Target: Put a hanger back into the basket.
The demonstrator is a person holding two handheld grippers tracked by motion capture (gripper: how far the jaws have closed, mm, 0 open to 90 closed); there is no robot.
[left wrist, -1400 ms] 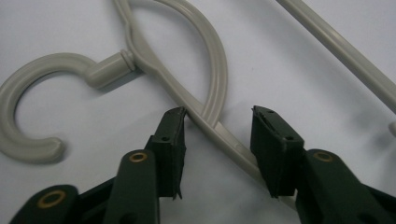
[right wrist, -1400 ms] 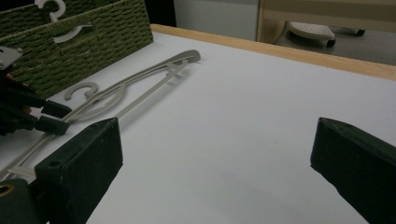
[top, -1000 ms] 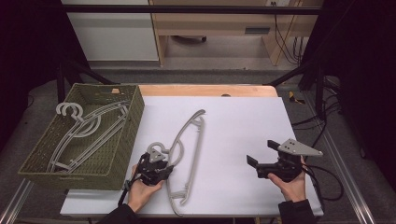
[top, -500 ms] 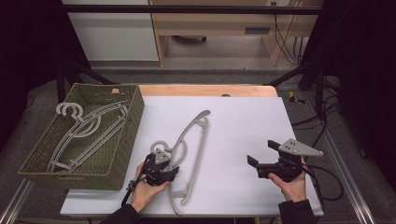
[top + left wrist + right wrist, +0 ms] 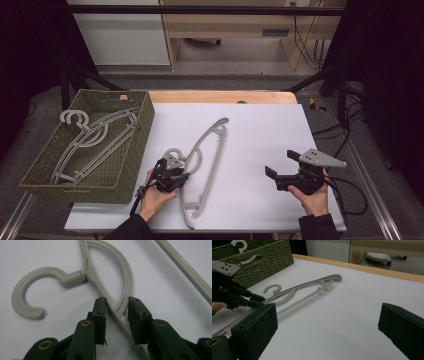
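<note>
Clamping hanger [image 5: 117, 302] neck, left gripper [image 5: 117, 315], right gripper [image 5: 280, 165] wide open, empty, basket [image 5: 131, 150] beside.

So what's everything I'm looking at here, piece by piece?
hanger on the table: one, pale grey, lying flat on the white sheet, its neck between the left jaws
hangers in the basket: at least two, pale grey, stacked
basket: one, olive green, woven, at the table's left edge
table: one, white top, wooden far edge
left gripper: one, black, jaws have just been closing on the hanger's neck, both pads on it
right gripper: one, black with a grey plate, jaws wide open, holding nothing, above the table's right side
</note>
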